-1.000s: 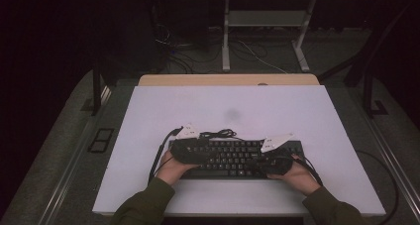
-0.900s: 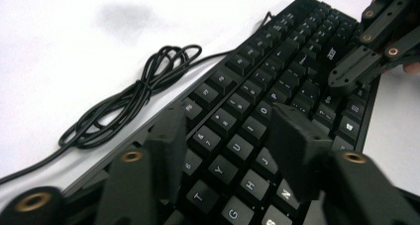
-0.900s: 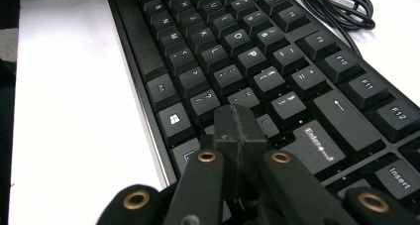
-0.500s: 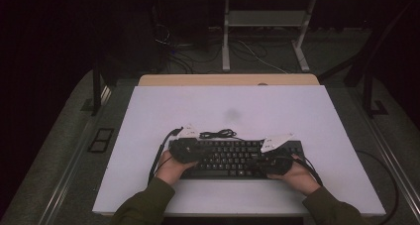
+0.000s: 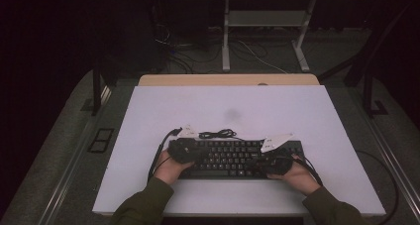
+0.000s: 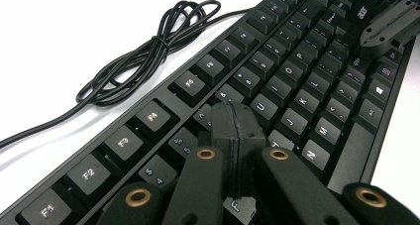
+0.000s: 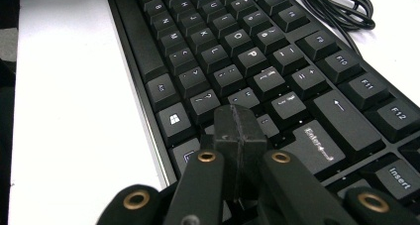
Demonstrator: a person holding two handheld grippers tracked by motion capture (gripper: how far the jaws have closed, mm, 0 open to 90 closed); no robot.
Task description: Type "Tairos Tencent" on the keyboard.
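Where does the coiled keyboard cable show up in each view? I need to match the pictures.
High view: the coiled cable lies on the white table just behind the keyboard, middle.
Left gripper view: cable upper left, beside the function-key row.
Right gripper view: cable top right corner.
Shared landmark: the keyboard's function-key row.

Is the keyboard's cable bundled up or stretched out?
Bundled. The cable lies in a loose coil, cinched at the middle, on the table behind the keyboard.

Both tongs, left and right, rest on the black keyboard on the white table
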